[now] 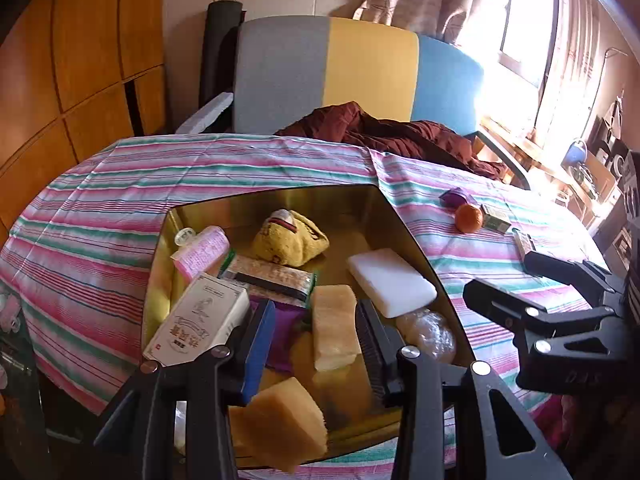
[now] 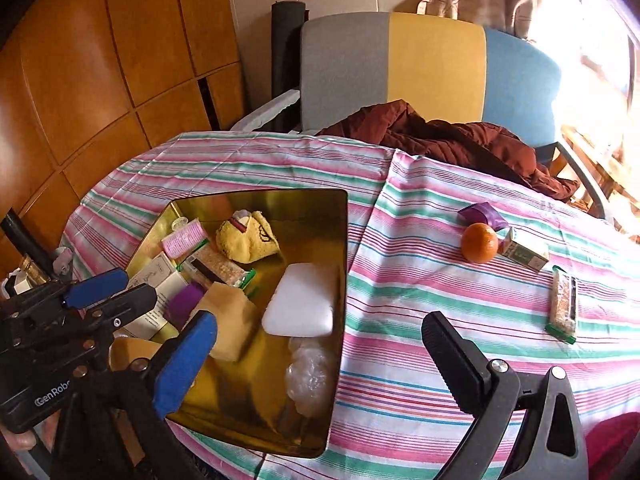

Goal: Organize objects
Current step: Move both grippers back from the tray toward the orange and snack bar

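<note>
Over the near end of the gold tin (image 1: pixel 384 200), the left gripper (image 1: pixel 316 344) hangs tilted down into the box, fingers apart, nothing between them; one finger carries a blue pad, the other a black ribbed one. Directly beyond the fingertips lies a tan sponge block (image 1: pixel 334 326), with a second tan sponge (image 1: pixel 286 420) nearer, at the tin's near edge. Left of the blue pad: a white carton with red characters (image 1: pixel 198 320), leaning. Farther in: a pink-labelled bottle (image 1: pixel 202 252), a grain bar in green-edged wrapper (image 1: pixel 272 278), a yellow cloth toy (image 1: pixel 290 238) at the far end. Right side of the tin: a white foam block (image 1: pixel 390 282), then a clear crinkled plastic bundle (image 1: pixel 428 334) nearer.

The right gripper (image 2: pixel 320 354) is held low over the near right side of the tin and the striped tablecloth (image 2: pixel 400 360), fingers wide apart, empty; its blue-padded finger sits above the tin's near left part, its black finger over bare cloth.

Loose items on the cloth, well to the right of the tin: an orange (image 2: pixel 479 242), touching a purple wrapper (image 2: pixel 482 214) behind it, a small green-and-white box (image 2: pixel 524 254) just beside it, and a second grain bar (image 2: pixel 563 304) nearer.

Far side: a dark red garment (image 2: pixel 460 140) draped over the table edge, before a chair with a grey, yellow and blue back (image 2: pixel 432 68).
</note>
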